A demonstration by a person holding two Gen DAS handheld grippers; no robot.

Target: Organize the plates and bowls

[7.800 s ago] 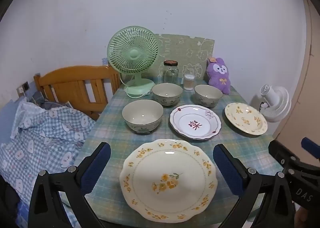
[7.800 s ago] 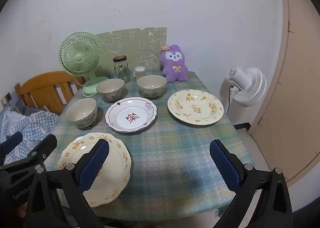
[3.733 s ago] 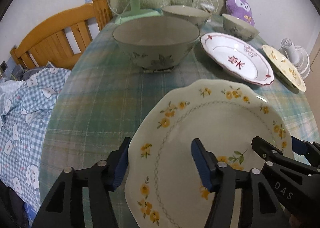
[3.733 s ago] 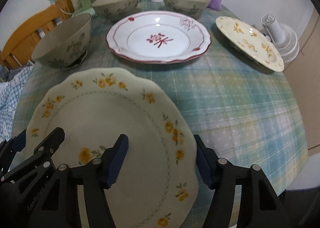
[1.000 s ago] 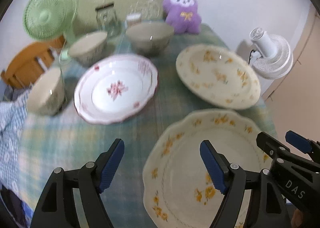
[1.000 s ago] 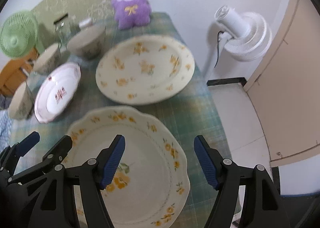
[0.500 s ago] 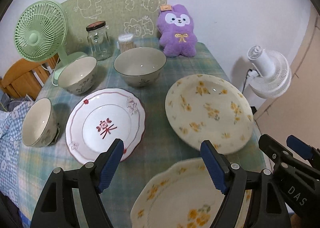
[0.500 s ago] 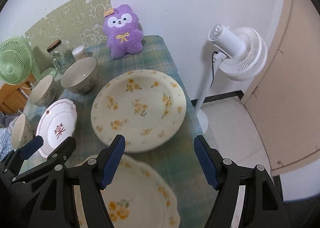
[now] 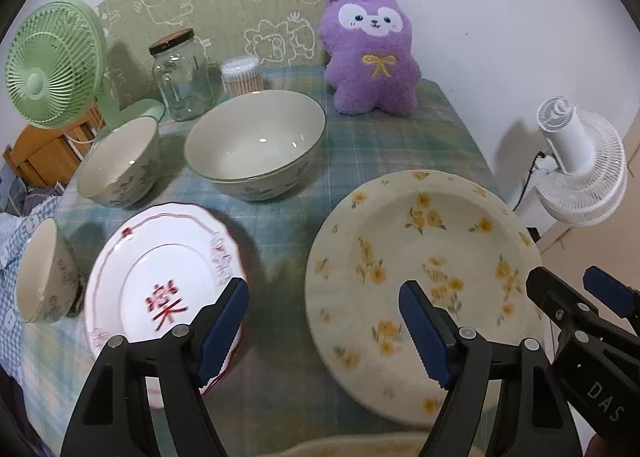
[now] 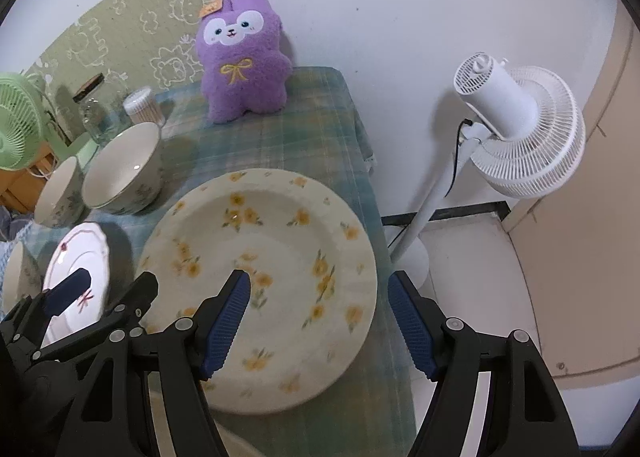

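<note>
While both jaws stand wide and hold nothing, the left hand-held gripper (image 9: 322, 331) and right hand-held gripper (image 10: 320, 323) hover over the yellow-flowered plate (image 9: 424, 281) lying on the table (image 9: 360, 153), beside the red-rimmed plate (image 9: 160, 289).

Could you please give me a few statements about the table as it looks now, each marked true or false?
1. The purple plush toy stands at the back of the table, near the wall. True.
2. The red-patterned plate is stacked on the yellow-flowered plate. False: they lie apart, side by side on the tablecloth.
3. The left gripper is open and holds nothing. True.
4. The glass jar has no lid. False: a dark lid is on it.
5. Three bowls are in view. True.
</note>
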